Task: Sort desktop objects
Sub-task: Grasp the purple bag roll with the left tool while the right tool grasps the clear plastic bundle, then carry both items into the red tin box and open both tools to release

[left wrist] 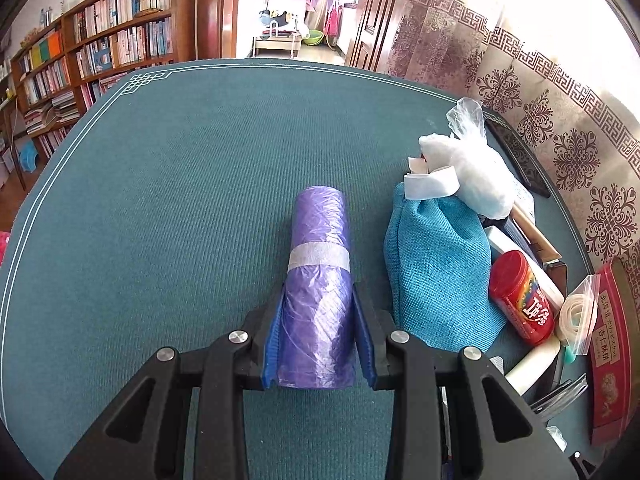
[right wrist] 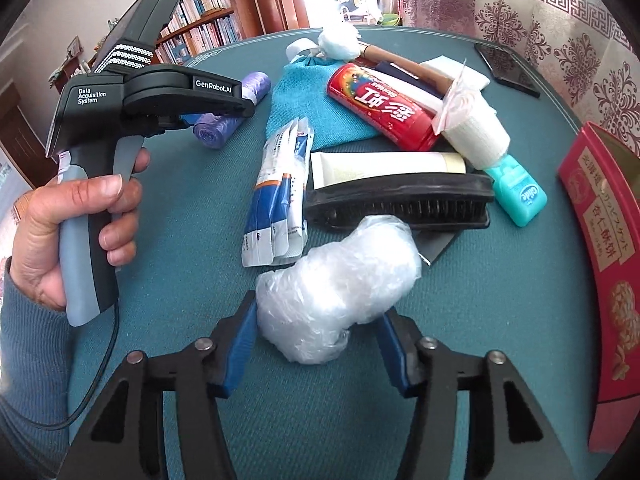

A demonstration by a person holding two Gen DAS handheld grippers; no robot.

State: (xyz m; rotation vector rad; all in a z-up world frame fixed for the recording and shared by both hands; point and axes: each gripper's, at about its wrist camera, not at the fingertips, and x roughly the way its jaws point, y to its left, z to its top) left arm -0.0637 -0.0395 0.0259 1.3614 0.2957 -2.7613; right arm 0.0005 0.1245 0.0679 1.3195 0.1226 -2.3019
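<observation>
My left gripper (left wrist: 319, 292) is shut on a purple roll of bin bags (left wrist: 318, 264), which lies on the teal table mat (left wrist: 160, 200); the roll also shows in the right wrist view (right wrist: 236, 114) under the left tool (right wrist: 132, 92). My right gripper (right wrist: 316, 312) has its blue pads on both sides of a crumpled clear plastic bag bundle (right wrist: 336, 284) on the mat. Beyond it lies a pile: a black brush (right wrist: 400, 200), a white tube (right wrist: 384, 164), a red canister (right wrist: 380, 104), blue-white sachets (right wrist: 280, 184) and a blue cloth pouch (right wrist: 304, 108).
A red biscuit box (right wrist: 600, 240) stands at the right. A teal floss case (right wrist: 520, 196), a white bandage roll (right wrist: 476, 128) and a black phone (right wrist: 508, 68) lie near the pile. A curtain (left wrist: 560, 100) hangs behind the table. A bookshelf (left wrist: 100, 52) stands at the far left.
</observation>
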